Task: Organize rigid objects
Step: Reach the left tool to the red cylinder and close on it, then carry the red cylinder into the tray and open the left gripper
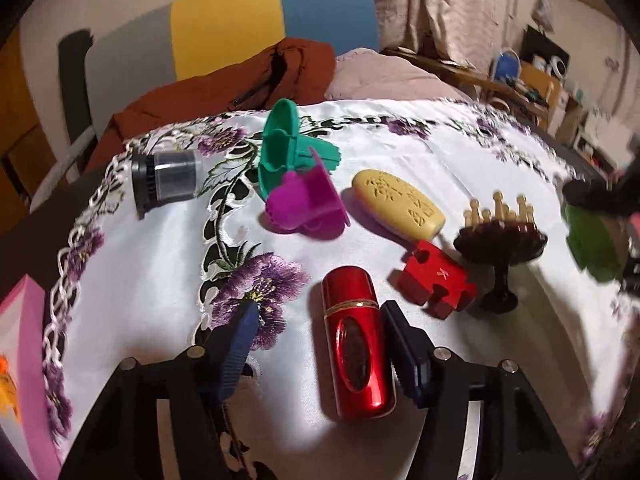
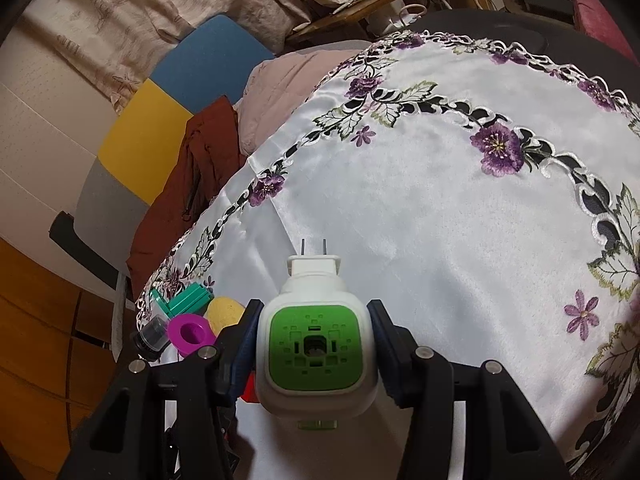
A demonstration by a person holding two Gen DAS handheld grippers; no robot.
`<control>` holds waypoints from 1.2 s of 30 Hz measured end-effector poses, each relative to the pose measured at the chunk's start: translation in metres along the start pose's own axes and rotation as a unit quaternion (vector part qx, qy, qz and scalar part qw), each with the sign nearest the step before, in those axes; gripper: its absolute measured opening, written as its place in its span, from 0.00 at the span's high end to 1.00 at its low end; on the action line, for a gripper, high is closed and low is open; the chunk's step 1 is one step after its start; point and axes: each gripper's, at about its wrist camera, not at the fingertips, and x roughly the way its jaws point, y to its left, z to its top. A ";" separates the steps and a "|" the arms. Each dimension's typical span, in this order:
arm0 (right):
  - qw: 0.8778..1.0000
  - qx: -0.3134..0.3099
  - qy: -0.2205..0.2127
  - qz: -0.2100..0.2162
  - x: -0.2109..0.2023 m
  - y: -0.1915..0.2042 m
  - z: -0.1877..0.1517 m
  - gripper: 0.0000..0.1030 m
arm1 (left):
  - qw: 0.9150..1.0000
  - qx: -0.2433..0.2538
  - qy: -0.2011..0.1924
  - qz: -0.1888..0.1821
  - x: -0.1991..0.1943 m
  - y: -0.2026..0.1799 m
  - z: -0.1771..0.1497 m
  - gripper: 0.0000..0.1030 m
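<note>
Patchwork chair [image 1: 256,28] behind the table, beige curtain [image 1: 432,4], wooden floor [image 2: 36,320]

Your left gripper [image 1: 320,344] straddles the red metallic case [image 1: 357,346] lying on the embroidered tablecloth [image 1: 400,152]; the right pad [image 1: 404,344] touches it, while the left pad [image 1: 236,352] stands clear. Just beyond lies a red puzzle block [image 1: 434,282].

Both wrist views look steeply down along our jaws, close over the desk's embroidered cloth [image 1: 400,152]. The left view faces the chair [image 1: 272,24]. Both views share the green piece [image 1: 288,148], the purple piece [image 2: 190,334] and that chair.
</note>
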 end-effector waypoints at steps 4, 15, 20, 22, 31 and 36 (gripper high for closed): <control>1.000 -0.021 -0.017 0.014 -0.007 0.009 -0.001 0.49 | 1.000 0.002 -0.008 -0.009 -0.003 0.002 -0.003 0.42; 0.988 -0.114 0.019 0.099 0.001 0.056 -0.019 0.49 | 0.998 -0.039 -0.010 -0.038 -0.020 0.028 -0.018 0.74; 0.973 -0.202 0.061 0.096 0.016 0.087 -0.042 0.49 | 0.997 -0.061 -0.007 -0.047 -0.031 0.038 -0.028 0.74; 0.965 -0.232 0.078 0.091 0.023 0.095 -0.052 0.49 | 0.995 -0.080 -0.006 -0.056 -0.036 0.046 -0.035 0.74; 0.936 -0.329 0.115 0.036 0.041 0.112 -0.082 0.49 | 0.991 -0.110 -0.024 -0.077 -0.069 0.068 -0.061 0.74; 0.930 -0.348 0.117 0.027 0.042 0.117 -0.088 0.49 | 0.990 -0.112 -0.040 -0.081 -0.089 0.076 -0.067 0.74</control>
